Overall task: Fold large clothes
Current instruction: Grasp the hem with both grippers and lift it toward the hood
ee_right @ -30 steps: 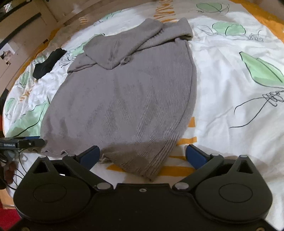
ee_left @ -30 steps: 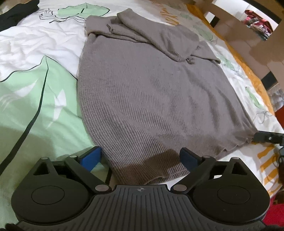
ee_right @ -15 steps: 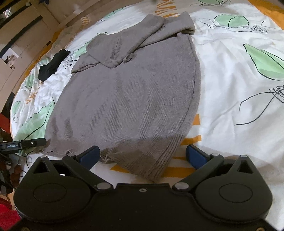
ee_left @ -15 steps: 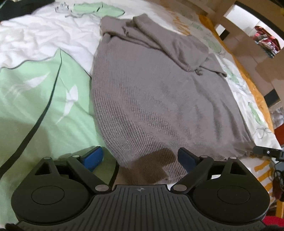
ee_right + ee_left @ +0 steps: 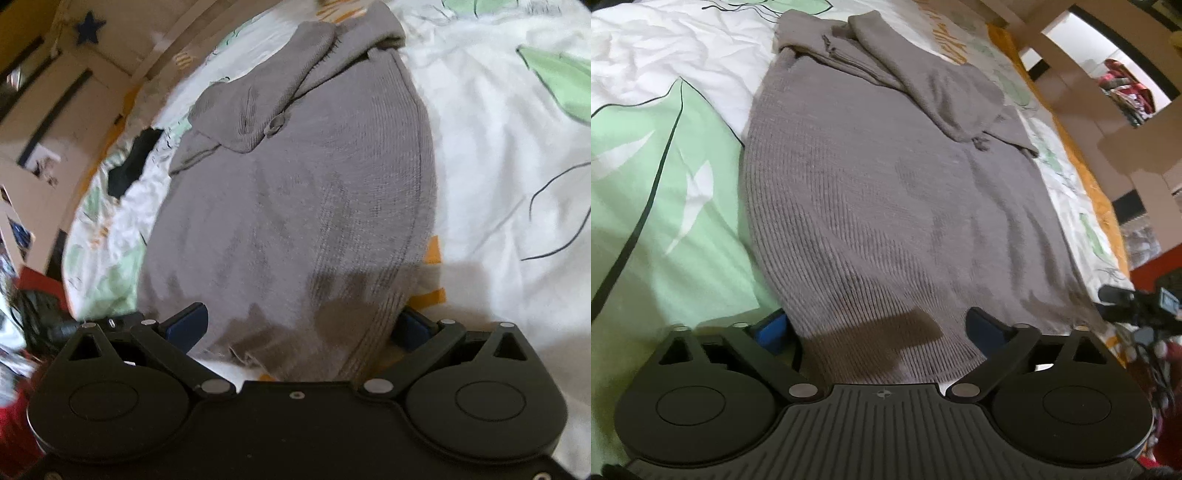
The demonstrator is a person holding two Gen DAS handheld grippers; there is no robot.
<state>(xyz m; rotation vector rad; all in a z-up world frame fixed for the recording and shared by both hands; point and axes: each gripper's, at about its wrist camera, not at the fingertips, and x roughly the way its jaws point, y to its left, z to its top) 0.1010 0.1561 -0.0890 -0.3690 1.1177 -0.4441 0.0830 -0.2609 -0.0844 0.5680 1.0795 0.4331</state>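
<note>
Both sets of tongs are down low at the near end of the bed now, each gaping wide with nothing pinched. The left tongs (image 5: 875,328) straddle one bottom corner of the grey knit sweater (image 5: 886,206), blue pads either side of the hem and the cloth lying slack between them, not gripped. The right tongs (image 5: 299,325) do the same at the other bottom corner, where the ribbed side edge runs in beside the right-hand pad. So the sweater lies straight ahead of both, flat on the leaf-print bedsheet (image 5: 657,192), its long axis running away from the tongs toward the far end, where the sleeves are already folded across the chest. Each hand is nearest its own corner, neither has the advantage, which looks to me like a set-up for pinching the hem on both sides and carrying it up over the body. From the left wrist view you get the orange bed border and the doorway beyond the sweater's far side; only the right wrist view shows the dark garment (image 5: 133,166) lying on the sheet well apart from the sweater, plus the frayed bit of hem nearest the tongs.
</note>
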